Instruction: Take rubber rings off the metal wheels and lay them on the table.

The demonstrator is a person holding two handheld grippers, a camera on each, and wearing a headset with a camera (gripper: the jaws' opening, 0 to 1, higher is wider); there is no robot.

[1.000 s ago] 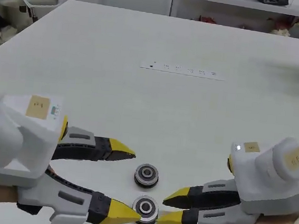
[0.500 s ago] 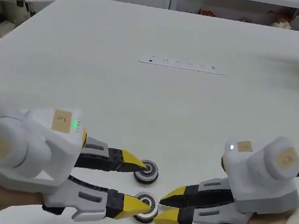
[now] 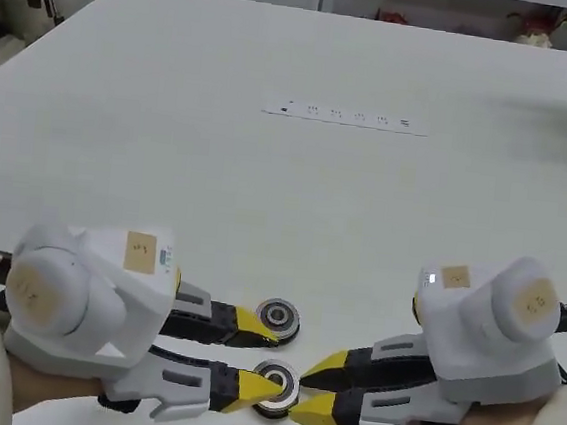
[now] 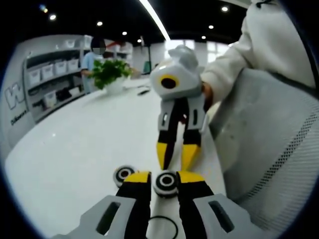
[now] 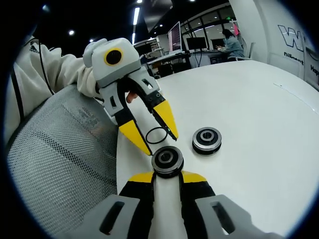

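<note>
Left hand-held gripper (image 3: 258,357): we see its jaws partway open, spread wider than the near wheel. The tip closer to us touches that wheel's left rim. The other tip stands clear of it, close to the far wheel. It grips nothing.
Right hand-held gripper (image 3: 308,391): we find its jaws parted by a narrow gap only. Both tips point at the near wheel's right rim, and we cannot tell whether they touch it. Nothing sits between them.
Gripper build: black tapering jaws that end in yellow wedge tips, on smooth white and grey moulded bodies.
Near wheel (image 3: 277,388): a small round metal disc lying flat on the surface, between the tips of the two grippers. It has a dark outer band, a bright steel face and a dark hub. We cannot tell whether the band is rubber.
Far wheel (image 3: 279,316): the same shape and finish, just beyond the near wheel and apart from it.
Rubber ring (image 5: 157,135): a thin black loop lying flat and alone on the surface. It is on the left gripper's side of the near wheel, under that gripper's spread jaws.
Surface (image 3: 265,201): white, smooth and matte.
Power strip (image 3: 345,117): long, flat and white, well beyond the near wheel.
Sleeves: we see pale, soft fabric at both wrists.
</note>
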